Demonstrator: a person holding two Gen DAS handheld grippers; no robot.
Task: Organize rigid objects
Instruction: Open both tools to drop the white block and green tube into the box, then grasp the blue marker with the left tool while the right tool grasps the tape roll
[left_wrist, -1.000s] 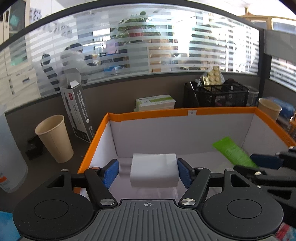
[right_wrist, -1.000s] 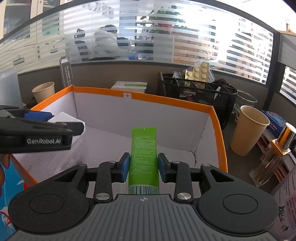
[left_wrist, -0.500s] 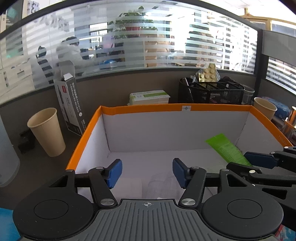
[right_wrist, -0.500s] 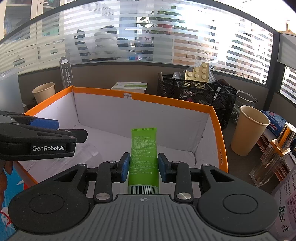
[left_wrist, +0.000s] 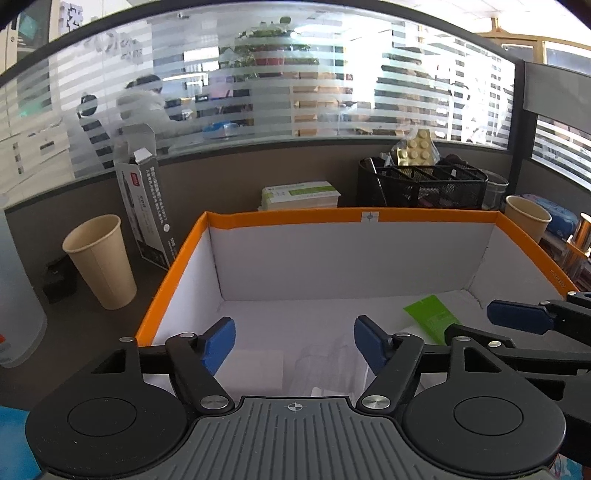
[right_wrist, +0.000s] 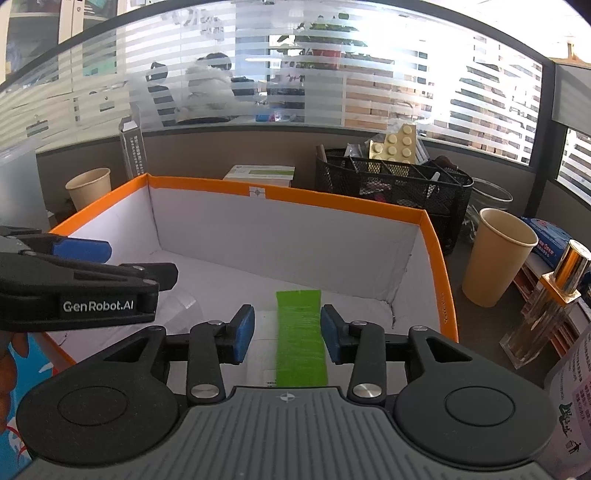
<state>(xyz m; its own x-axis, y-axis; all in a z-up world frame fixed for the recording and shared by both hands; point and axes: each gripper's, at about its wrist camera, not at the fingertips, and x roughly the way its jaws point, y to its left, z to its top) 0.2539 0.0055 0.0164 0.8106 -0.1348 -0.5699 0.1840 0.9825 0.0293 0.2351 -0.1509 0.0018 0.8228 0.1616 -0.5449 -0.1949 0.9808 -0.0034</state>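
Observation:
An orange-rimmed white box (left_wrist: 354, 216) (right_wrist: 332, 201) stands before both grippers. My left gripper (left_wrist: 294, 341) is open and empty above the box's near left part; a white block (left_wrist: 255, 371) and a clear wrapper (left_wrist: 328, 369) lie on the floor below it. My right gripper (right_wrist: 287, 334) is open; the green tube (right_wrist: 301, 332) sits blurred between its blue fingers (right_wrist: 243, 332), touching neither, over the box floor. The tube's end also shows in the left wrist view (left_wrist: 430, 314).
Paper cups (left_wrist: 99, 258) (right_wrist: 496, 254) flank the box. Behind it are a black mesh organizer (right_wrist: 391, 184), a stack of small boxes (left_wrist: 301, 194) and a tall dark carton (left_wrist: 146, 214). A gold-capped bottle (right_wrist: 546, 306) stands at the right.
My left gripper let the white block drop into the box and opened wider. My right gripper opened and released the green tube, which is dropping toward the box floor.

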